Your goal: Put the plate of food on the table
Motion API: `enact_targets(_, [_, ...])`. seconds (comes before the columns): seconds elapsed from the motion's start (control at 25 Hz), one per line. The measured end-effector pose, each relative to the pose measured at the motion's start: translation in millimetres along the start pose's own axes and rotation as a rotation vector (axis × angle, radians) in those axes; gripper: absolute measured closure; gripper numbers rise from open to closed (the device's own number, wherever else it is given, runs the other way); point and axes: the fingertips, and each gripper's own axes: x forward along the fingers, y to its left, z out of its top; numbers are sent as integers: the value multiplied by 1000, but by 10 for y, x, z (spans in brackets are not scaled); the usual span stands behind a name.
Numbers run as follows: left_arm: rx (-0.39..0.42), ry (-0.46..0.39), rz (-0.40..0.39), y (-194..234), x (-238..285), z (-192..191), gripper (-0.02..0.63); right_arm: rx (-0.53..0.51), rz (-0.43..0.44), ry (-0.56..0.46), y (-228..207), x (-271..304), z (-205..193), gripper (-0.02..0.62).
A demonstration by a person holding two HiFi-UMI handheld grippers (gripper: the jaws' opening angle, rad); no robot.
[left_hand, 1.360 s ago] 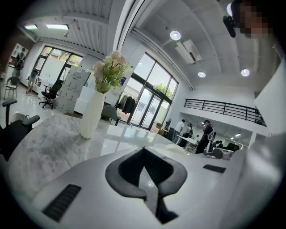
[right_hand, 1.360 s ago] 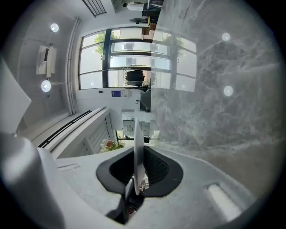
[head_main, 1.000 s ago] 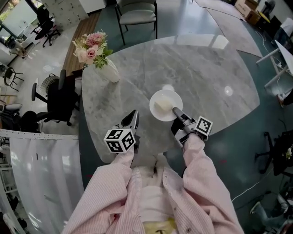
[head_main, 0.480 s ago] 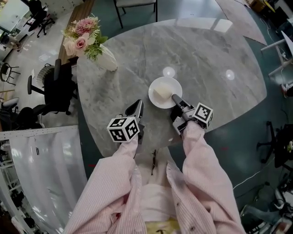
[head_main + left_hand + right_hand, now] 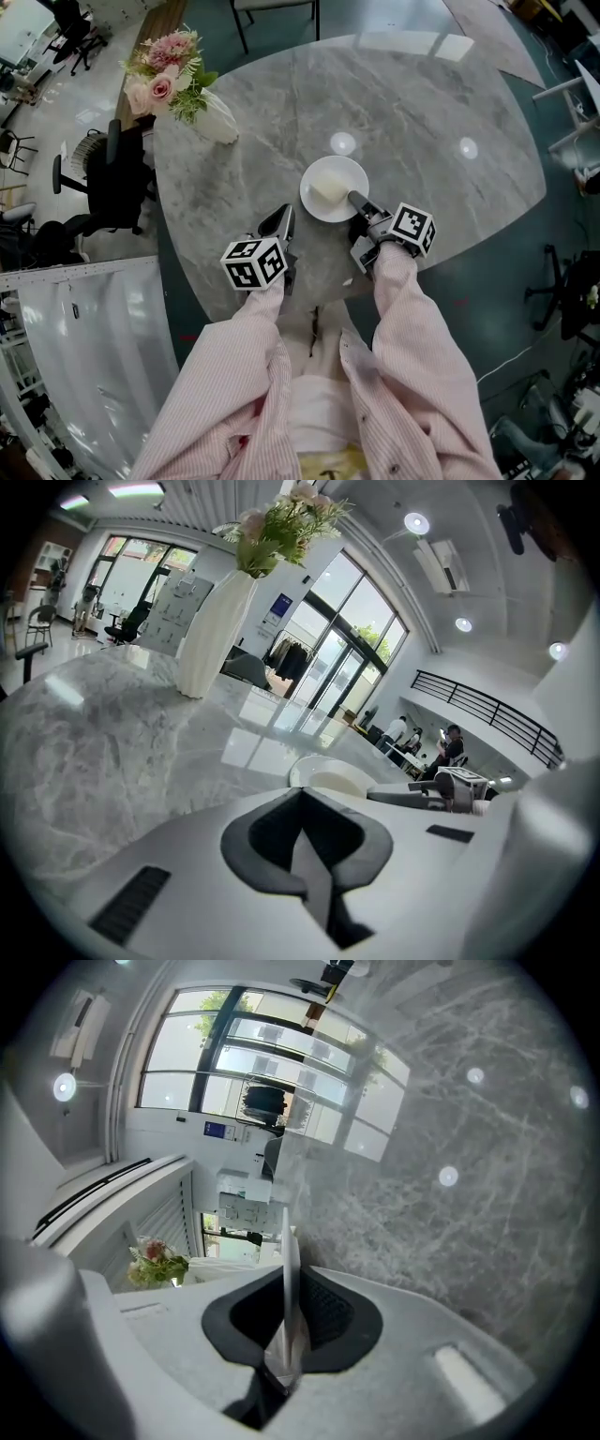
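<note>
Plate (image 5: 343, 172), round, white, smooth, rim pinched by right gripper (image 5: 355, 199); veined grey marble table (image 5: 422, 103) beneath; left gripper (image 5: 280, 217) closed, empty.

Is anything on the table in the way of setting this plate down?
Nothing visible does. The table around the plate, held at its rim by the right gripper, is bare; the vase stands far left, the left gripper apart at the near edge.

left tool (image 5: 278, 221): jaws together, empty | right tool (image 5: 356, 201): jaws clamped on plate (image 5: 314, 172) rim | both arms extended forward
</note>
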Motion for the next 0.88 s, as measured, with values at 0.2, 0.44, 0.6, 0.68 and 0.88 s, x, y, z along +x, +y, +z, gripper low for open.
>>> enact_targets(0.2, [-4,3,-1,-23,13,-20,611,-43,-77,12,-36,10,21,566])
enact_targets(0.44, [-3,11,-4,-50,15,-44,611,-115,-158,48,-65,20,-2,562])
enact_targets(0.6, [-5,7,-6,-62,14,-33,611,-249,-234,91,-77,1,-23,542])
enact_targets(0.68, [-3,7,-6,-64,15,-35,611,-294,-259,114,-91,-11,-33,523])
enact_targets(0.88, [-4,3,-9,-77,2,-26,611,-372,-301,129,-85,-47,-21,471])
